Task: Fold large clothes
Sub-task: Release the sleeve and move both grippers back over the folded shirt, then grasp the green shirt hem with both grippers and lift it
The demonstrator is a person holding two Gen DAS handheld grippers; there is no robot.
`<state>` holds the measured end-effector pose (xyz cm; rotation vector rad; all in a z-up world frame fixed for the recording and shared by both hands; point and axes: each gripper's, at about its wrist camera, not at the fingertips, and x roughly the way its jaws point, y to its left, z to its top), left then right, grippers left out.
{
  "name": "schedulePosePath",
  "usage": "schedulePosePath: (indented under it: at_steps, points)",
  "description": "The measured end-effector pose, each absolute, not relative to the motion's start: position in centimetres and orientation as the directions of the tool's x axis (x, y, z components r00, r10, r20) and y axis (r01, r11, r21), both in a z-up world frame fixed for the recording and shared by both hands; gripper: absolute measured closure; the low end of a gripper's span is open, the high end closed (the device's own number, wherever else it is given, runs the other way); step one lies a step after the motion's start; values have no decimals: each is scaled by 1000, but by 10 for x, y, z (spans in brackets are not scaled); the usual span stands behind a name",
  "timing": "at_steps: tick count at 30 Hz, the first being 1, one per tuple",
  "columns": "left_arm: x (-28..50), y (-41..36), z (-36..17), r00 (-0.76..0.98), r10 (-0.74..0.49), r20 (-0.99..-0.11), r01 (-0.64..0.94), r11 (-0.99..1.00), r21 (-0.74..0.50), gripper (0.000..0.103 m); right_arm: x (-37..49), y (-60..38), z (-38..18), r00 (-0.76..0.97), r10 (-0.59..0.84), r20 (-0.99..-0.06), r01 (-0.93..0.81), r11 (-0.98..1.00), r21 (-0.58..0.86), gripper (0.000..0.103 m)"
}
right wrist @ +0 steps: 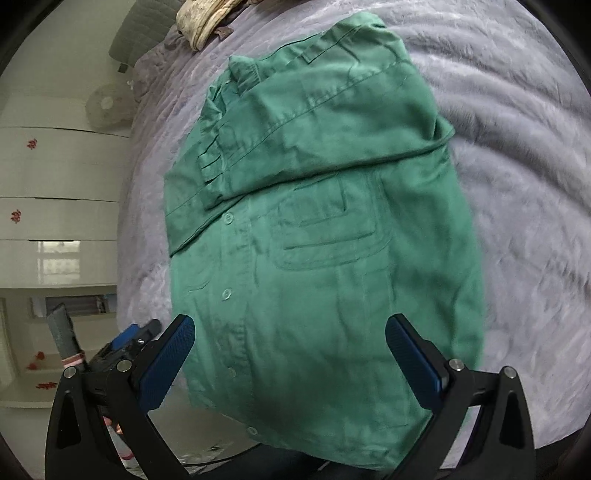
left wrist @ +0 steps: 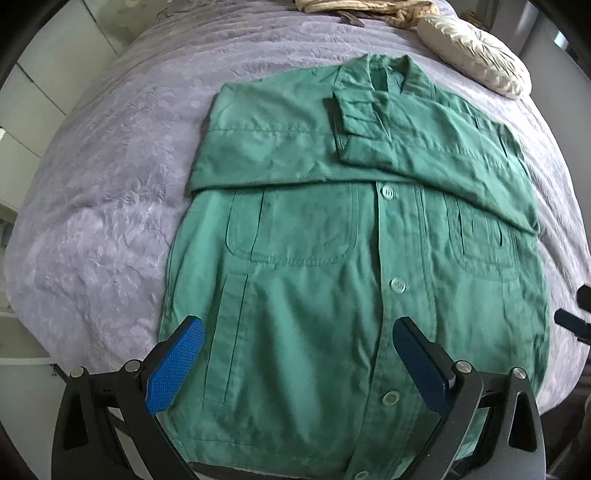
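The green shirt [left wrist: 332, 277] lies flat, front side up, on the lilac bedspread [left wrist: 103, 206], buttoned down its placket, with its hem toward the near edge of the bed and its collar toward the far edge. Both sleeves are folded inward across the chest, the cuff of one lying on top near the collar. A patch pocket shows on each side of the placket just below the folded sleeves.

Going left to right in the left wrist view: a bare stretch of bedspread runs along the left edge of the bed, then the shirt fills the middle, and a cream pillow [left wrist: 476, 55] sits at the far right corner, apart from the shirt. A tan crumpled cloth [left wrist: 365, 9] lies along the far edge beside the pillow.

The left gripper [left wrist: 297, 363] hangs over the lower part of the shirt near the hem, its blue-padded fingers spread wide apart with nothing between them. The right gripper [right wrist: 290, 360] is likewise over the hem end of the shirt near the bed's near edge, fingers wide apart and holding nothing. In the right wrist view the left gripper appears low at the left, beside the shirt's hem.
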<state>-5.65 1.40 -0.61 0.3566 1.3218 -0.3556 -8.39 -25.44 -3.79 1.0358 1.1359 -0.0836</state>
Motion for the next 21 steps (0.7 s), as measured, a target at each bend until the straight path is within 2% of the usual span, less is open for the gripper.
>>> schedulePosePath:
  at_steps: [7,21]
  points:
    - [-76,48,-28,168,-45,-985,483,875,42,1,-106,-222,-41,478,379,-793,569,554,608,0]
    - [-95,131,-36,167,-64,-984,485,874,26,1,-165,-169,-50,510,339,-791,657,441,612,0]
